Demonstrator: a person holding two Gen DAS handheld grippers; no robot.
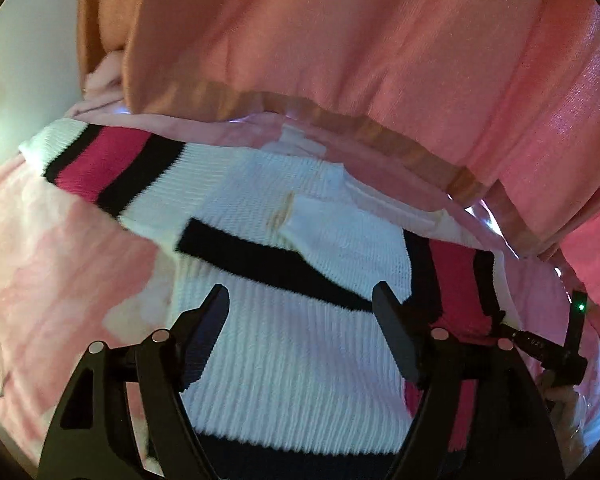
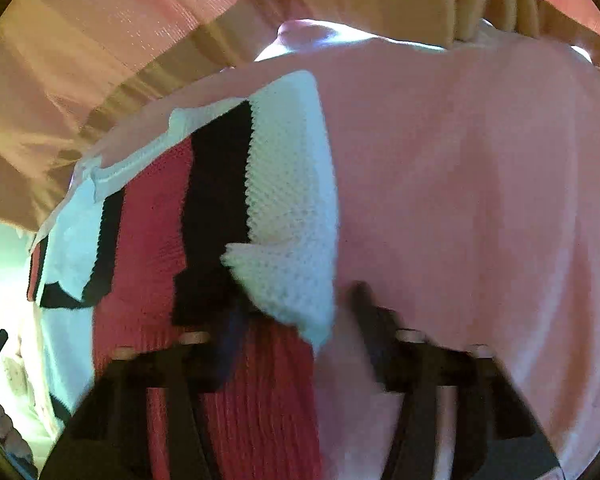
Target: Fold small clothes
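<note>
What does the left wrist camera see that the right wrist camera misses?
Only the left wrist view shows the sweater's white ribbed front, its striped left sleeve, a brownish stain, and the right tool at the far edge. Only the right wrist view shows the folded white corner by the right tool, and a wide stretch of plain pink cloth. Both show the sweater on pink fabric, with each tool open.

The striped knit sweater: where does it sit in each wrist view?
Left wrist: striped knit sweater fills the lower centre, between the open left claw.
Right wrist: it sits left of centre, partly under the right claw.
Shared landmark: the pink sheet beneath it.
</note>
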